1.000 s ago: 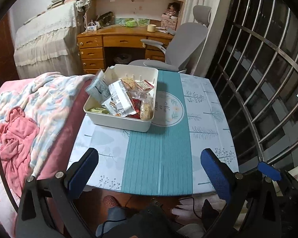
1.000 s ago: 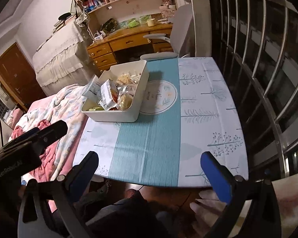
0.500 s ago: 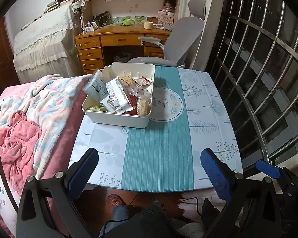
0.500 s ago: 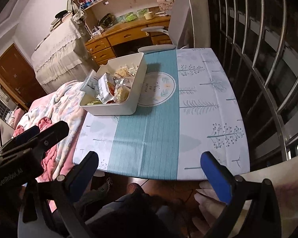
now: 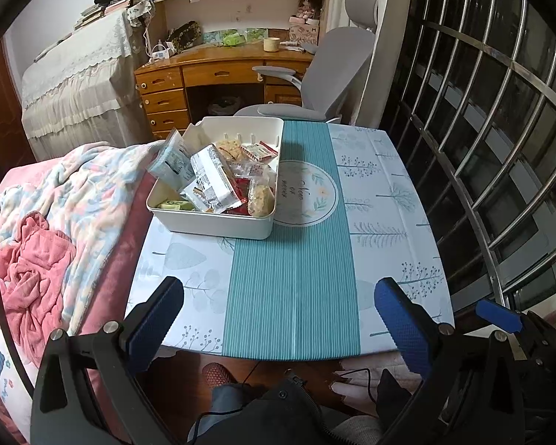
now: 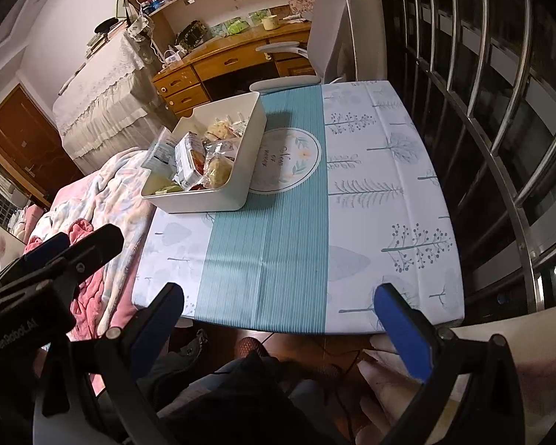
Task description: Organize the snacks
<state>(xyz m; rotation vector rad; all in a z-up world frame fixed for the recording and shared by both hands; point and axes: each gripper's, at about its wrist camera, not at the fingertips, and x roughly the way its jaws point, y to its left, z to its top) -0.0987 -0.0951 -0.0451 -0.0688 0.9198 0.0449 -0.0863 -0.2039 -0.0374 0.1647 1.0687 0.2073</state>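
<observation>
Tabletop [image 5: 293, 278]; both tongs [image 5: 280, 328] [image 6: 278, 328] agape, empty.

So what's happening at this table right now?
A person holds a gripper in each hand at the near edge of the table. The left gripper and right gripper are both open and empty. The snacks sit piled in a white bin at the table's far left.

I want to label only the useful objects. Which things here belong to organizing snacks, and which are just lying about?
Belong to the job:
white bin
snack packets inside it
left gripper and right gripper, both open

Just lying about:
pink blanket
grey office chair
wooden desk
cup on the desk
</observation>
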